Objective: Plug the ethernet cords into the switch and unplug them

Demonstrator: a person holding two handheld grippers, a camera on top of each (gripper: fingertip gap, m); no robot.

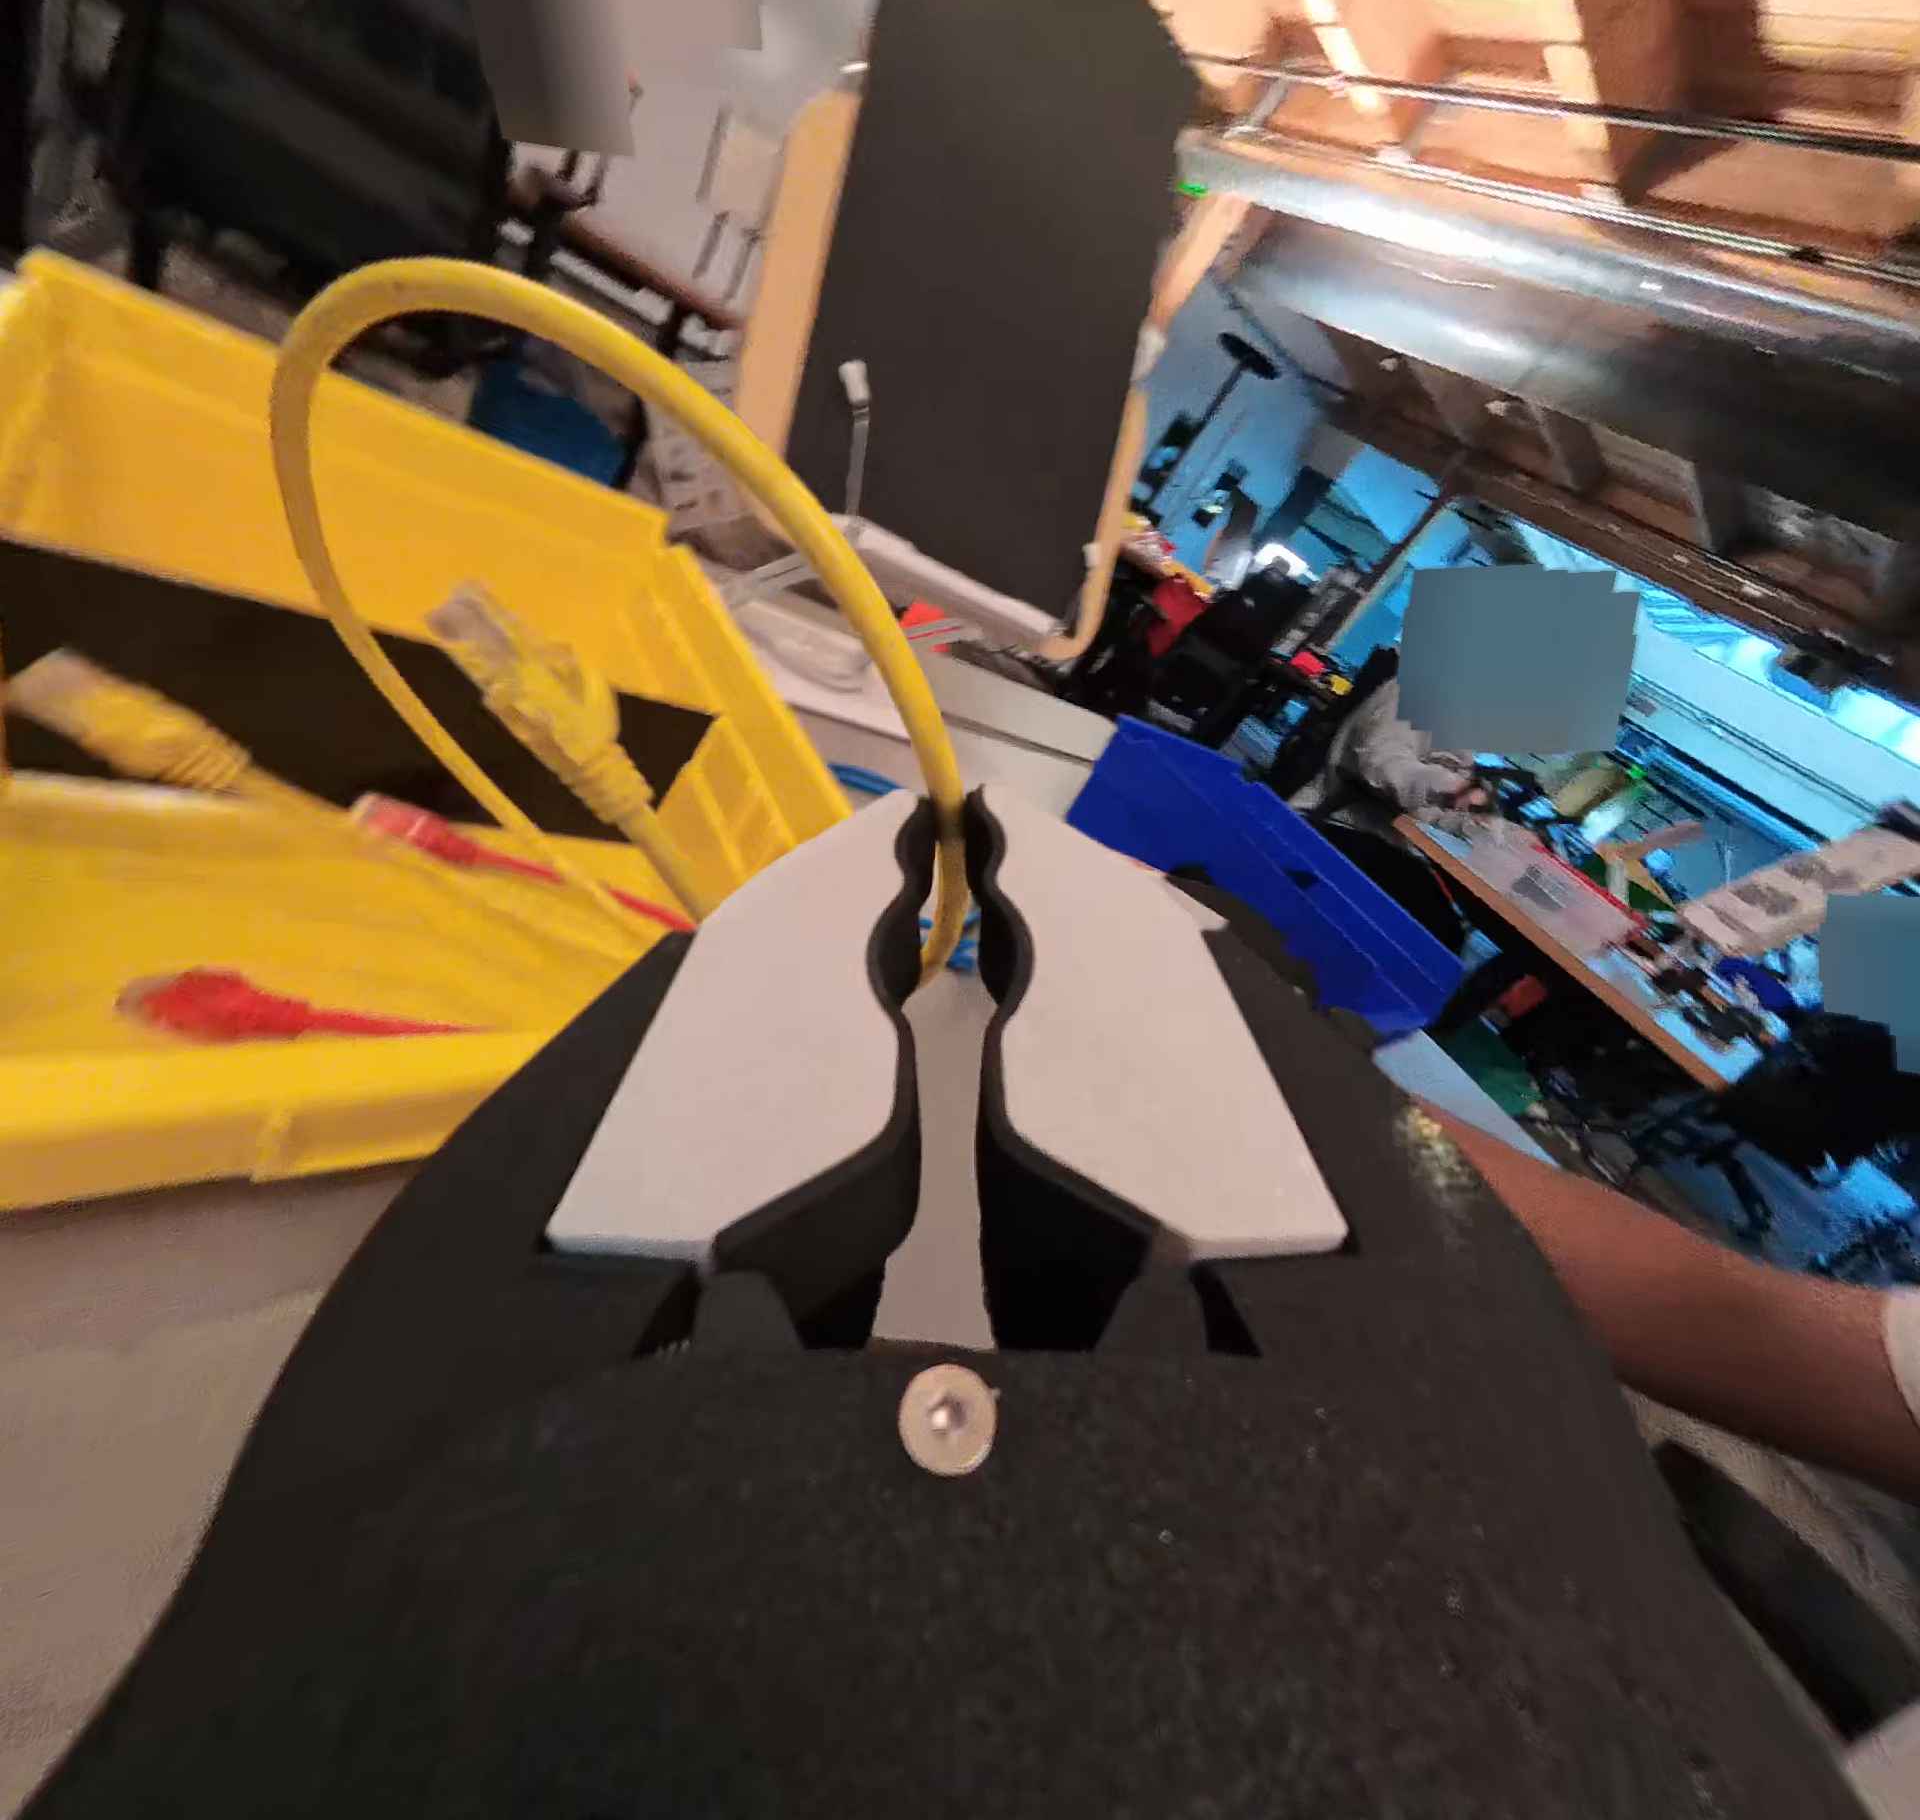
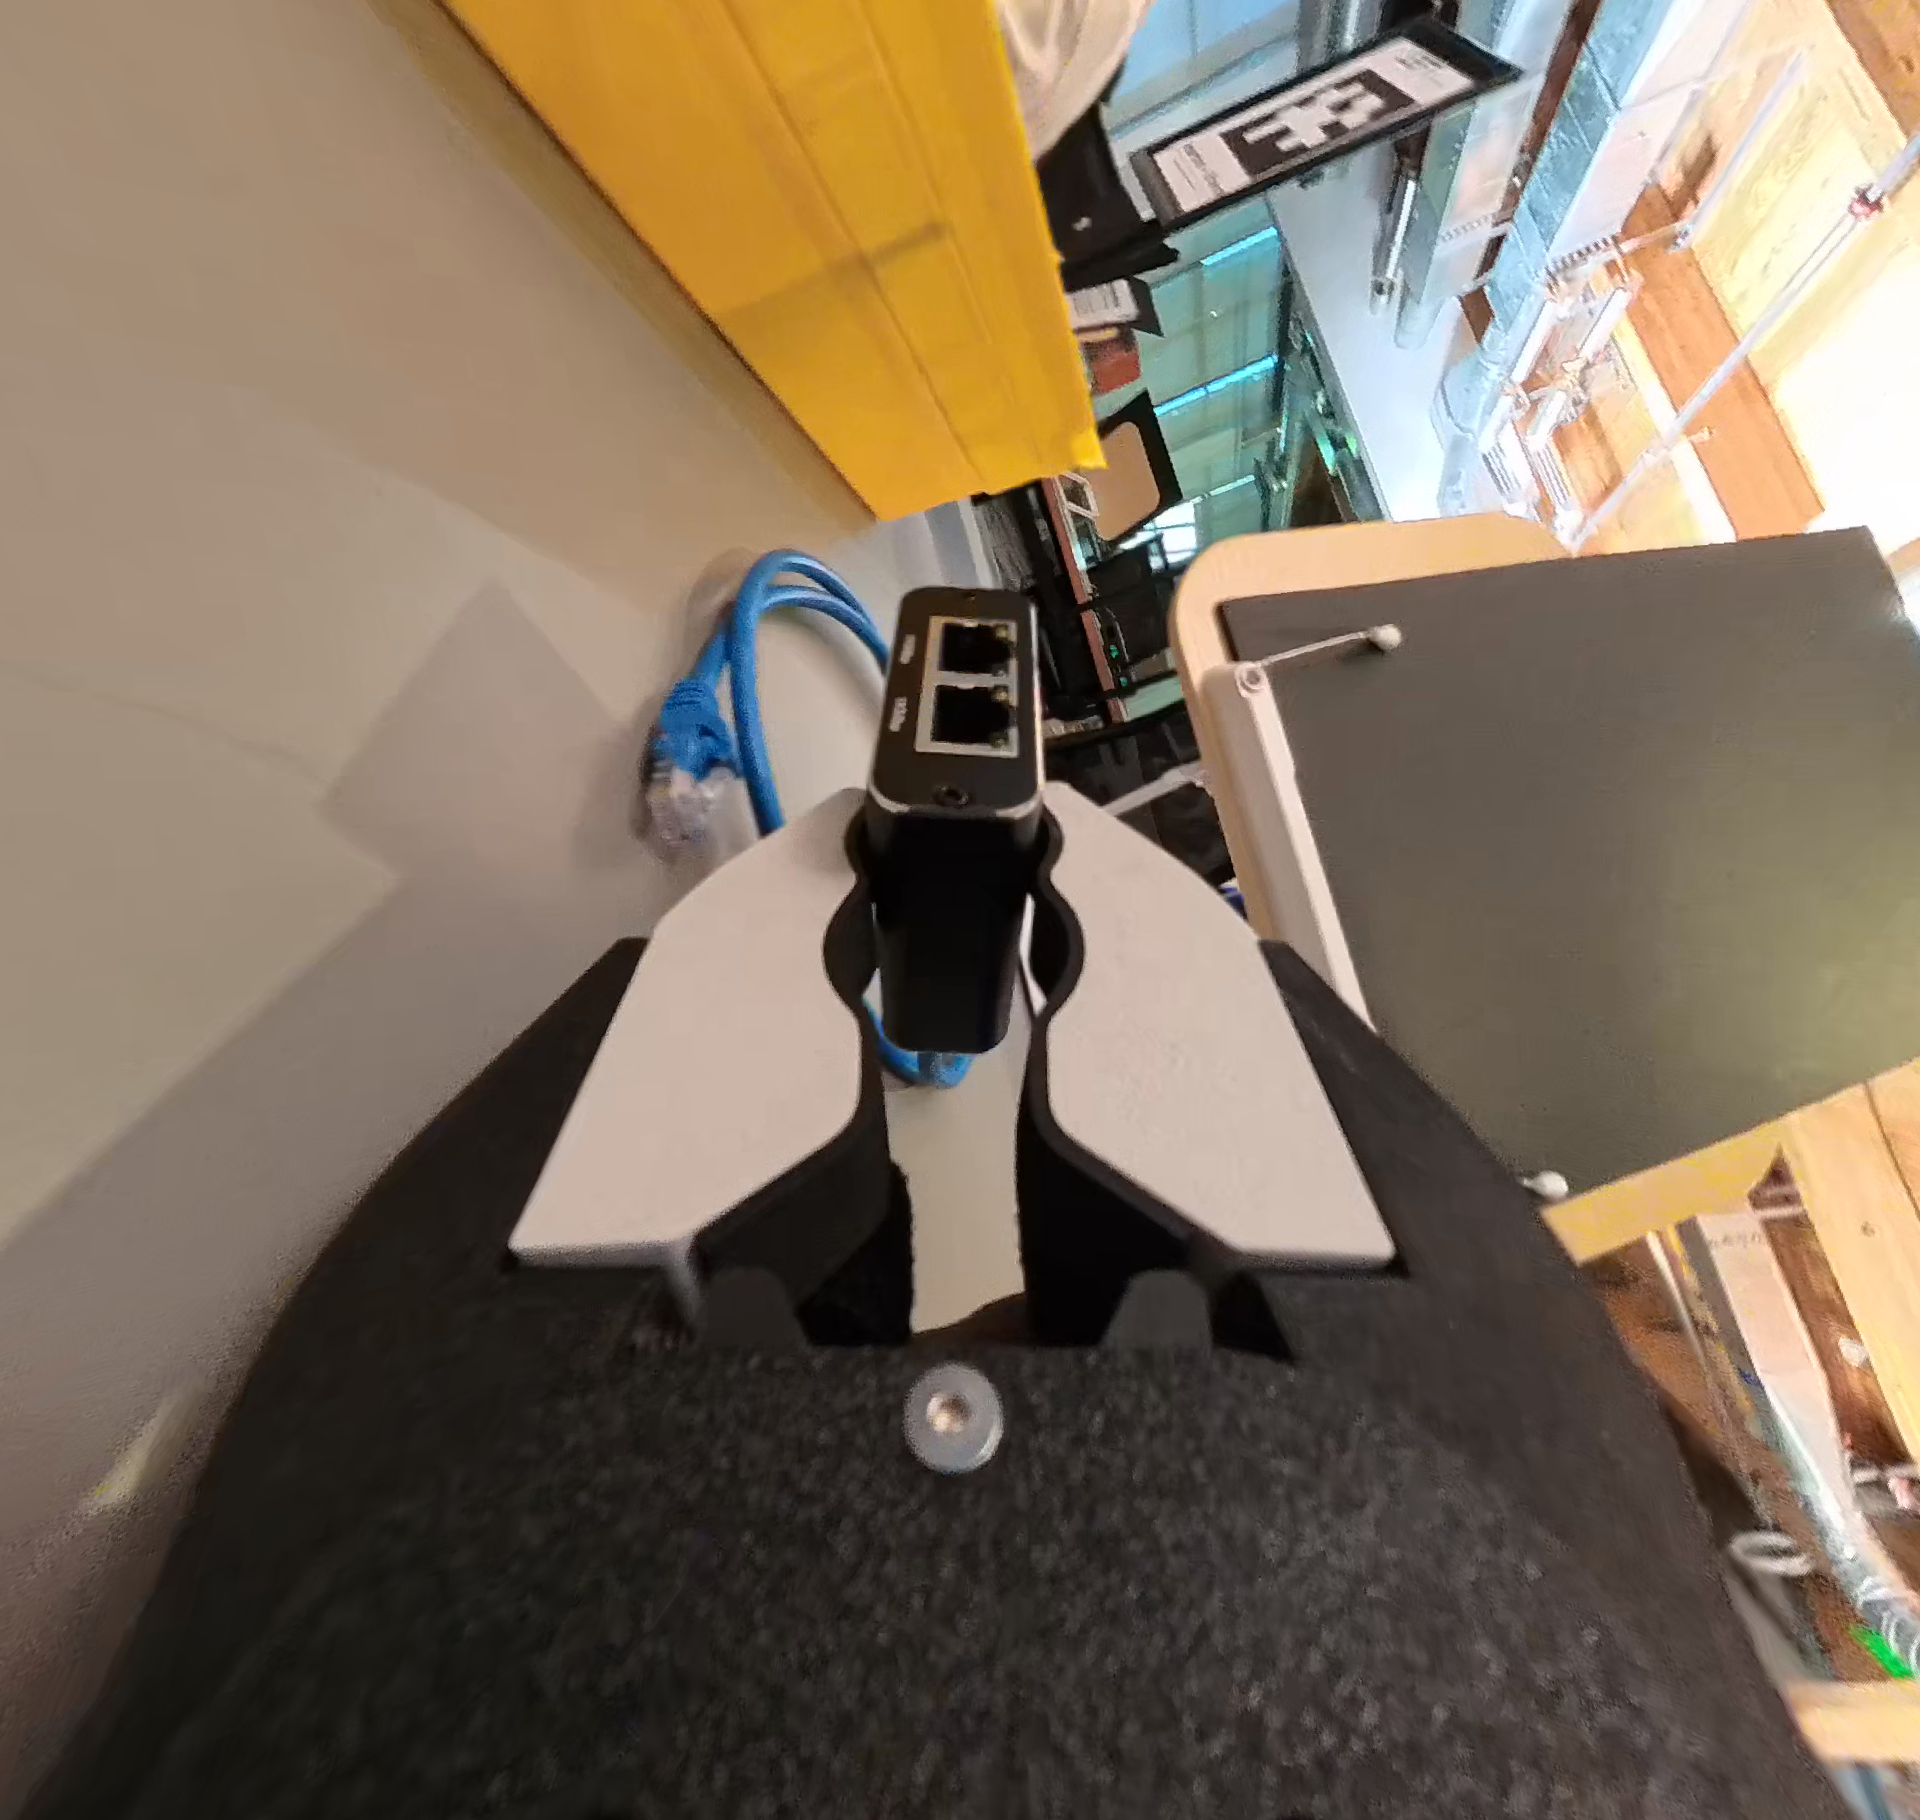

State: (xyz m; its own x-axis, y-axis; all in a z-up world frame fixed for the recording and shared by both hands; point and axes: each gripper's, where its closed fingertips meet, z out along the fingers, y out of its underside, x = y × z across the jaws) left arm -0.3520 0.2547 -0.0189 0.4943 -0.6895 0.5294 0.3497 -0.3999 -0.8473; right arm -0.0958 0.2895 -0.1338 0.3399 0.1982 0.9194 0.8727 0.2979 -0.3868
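In the left wrist view my left gripper [image 1: 948, 820] is shut on a yellow ethernet cord [image 1: 582, 347]. The cord arcs up and left, then drops to its clear plug [image 1: 488, 627], which hangs free above the yellow bin [image 1: 135, 440]. In the right wrist view my right gripper [image 2: 954, 820] is shut on the small black switch [image 2: 951, 897]. The switch's end face with two empty ports [image 2: 966, 695] points away from the camera. A blue ethernet cord [image 2: 743, 674] lies coiled on the table just beyond and left of the switch, its plug [image 2: 681, 799] free.
The yellow bin holds a second yellow plug [image 1: 125, 726] and red cords [image 1: 260, 1007]. A blue bin [image 1: 1268, 887] stands to the right. A black board on a light wooden stand [image 2: 1558, 856] rises at the right. The bin's yellow wall [image 2: 831, 181] borders the pale table [image 2: 260, 523]. Left tips to right tips: about 30 cm.
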